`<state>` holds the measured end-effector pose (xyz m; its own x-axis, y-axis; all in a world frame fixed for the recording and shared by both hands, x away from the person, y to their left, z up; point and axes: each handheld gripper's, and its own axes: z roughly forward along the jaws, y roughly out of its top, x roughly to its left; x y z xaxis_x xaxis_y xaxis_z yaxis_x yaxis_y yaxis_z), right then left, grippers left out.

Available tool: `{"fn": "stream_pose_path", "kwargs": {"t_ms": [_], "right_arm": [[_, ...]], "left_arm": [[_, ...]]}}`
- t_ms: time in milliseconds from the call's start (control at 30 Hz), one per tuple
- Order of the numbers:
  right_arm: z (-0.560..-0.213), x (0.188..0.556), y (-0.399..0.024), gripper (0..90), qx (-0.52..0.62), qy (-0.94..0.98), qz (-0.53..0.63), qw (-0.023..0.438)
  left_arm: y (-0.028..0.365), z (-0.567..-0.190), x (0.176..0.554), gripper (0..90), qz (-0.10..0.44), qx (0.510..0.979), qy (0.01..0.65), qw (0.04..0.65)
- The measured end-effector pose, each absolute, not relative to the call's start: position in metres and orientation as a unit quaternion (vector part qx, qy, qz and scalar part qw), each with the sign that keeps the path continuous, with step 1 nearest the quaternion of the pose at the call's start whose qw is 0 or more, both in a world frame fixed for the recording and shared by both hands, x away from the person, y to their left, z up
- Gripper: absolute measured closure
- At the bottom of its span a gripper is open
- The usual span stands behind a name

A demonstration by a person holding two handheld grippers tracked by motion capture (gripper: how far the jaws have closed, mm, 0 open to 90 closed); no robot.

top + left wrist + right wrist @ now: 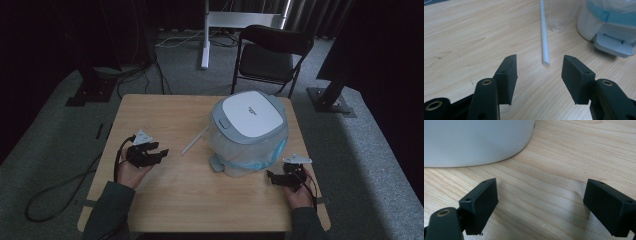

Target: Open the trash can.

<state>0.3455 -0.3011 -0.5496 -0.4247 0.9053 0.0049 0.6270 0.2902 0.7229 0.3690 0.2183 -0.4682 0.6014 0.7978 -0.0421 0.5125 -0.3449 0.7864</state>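
- The left gripper [161,151] rests over the wooden table [160,112], held in the person's left hand [131,170]; its jaws stand apart with nothing between them (the gap is plain in the left gripper view [539,75]).
- A white stick [544,32] lies flat on the table just ahead of those fingers [507,75], its near end pointing into the gap but not touching either pad; in the high view the stick [195,140] sits between the left gripper and the bin.
- The white step bin [248,131], lined with a thin plastic bag [260,157], stands beyond and to the right of the left fingers, its pedal [613,45] facing them.
- The right gripper [271,177] lies low beside the bin, jaws wide apart and empty [540,205]; the bin's wall [474,142] curves just ahead of its left finger [480,202], near but apart.
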Motion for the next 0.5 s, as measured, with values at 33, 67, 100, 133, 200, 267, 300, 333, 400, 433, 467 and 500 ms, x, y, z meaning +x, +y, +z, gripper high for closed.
{"fn": "stream_pose_path", "kwargs": {"t_ms": [33, 67, 100, 133, 200, 267, 300, 333, 400, 433, 467, 500], "right_arm": [[-0.550, 0.345, -0.301, 11.3, 0.494, 0.776, 0.333, 0.209], [-0.550, 0.345, -0.301, 11.3, 0.494, 0.776, 0.333, 0.209], [-0.550, 0.345, -0.301, 11.3, 0.494, 0.776, 0.333, 0.209], [-0.550, 0.345, -0.301, 11.3, 0.494, 0.776, 0.333, 0.209], [-0.550, 0.345, -0.301, 11.3, 0.494, 0.776, 0.333, 0.209], [-0.550, 0.346, -0.301, 11.3, 0.494, 0.776, 0.333, 0.209], [-0.550, 0.345, -0.301, 11.3, 0.494, 0.776, 0.333, 0.209], [-0.550, 0.345, -0.301, 11.3, 0.494, 0.776, 0.333, 0.209], [-0.550, 0.346, -0.301, 11.3, 0.494, 0.776, 0.333, 0.209], [-0.550, 0.346, -0.301, 11.3, 0.494, 0.776, 0.333, 0.209], [-0.550, 0.345, -0.301, 11.3, 0.494, 0.776, 0.333, 0.209], [-0.550, 0.345, -0.301, 11.3, 0.494, 0.776, 0.333, 0.209]], "left_arm": [[0.218, -0.468, 0.369, 46.5, 0.178, 0.800, 0.409, 0.400], [0.217, -0.466, 0.369, 46.5, 0.178, 0.802, 0.405, 0.401], [0.216, -0.465, 0.369, 46.5, 0.178, 0.802, 0.405, 0.402], [0.215, -0.464, 0.369, 46.5, 0.179, 0.802, 0.403, 0.403], [0.214, -0.461, 0.369, 46.2, 0.180, 0.803, 0.400, 0.404], [0.212, -0.459, 0.369, 45.6, 0.179, 0.803, 0.397, 0.407], [0.211, -0.457, 0.370, 45.4, 0.179, 0.803, 0.395, 0.409], [0.210, -0.456, 0.370, 45.4, 0.179, 0.803, 0.394, 0.409], [0.208, -0.454, 0.370, 44.9, 0.180, 0.803, 0.392, 0.411], [0.207, -0.452, 0.370, 44.9, 0.180, 0.804, 0.390, 0.412], [0.206, -0.451, 0.370, 44.9, 0.180, 0.804, 0.389, 0.412], [0.205, -0.450, 0.371, 44.9, 0.180, 0.805, 0.387, 0.412]]}}
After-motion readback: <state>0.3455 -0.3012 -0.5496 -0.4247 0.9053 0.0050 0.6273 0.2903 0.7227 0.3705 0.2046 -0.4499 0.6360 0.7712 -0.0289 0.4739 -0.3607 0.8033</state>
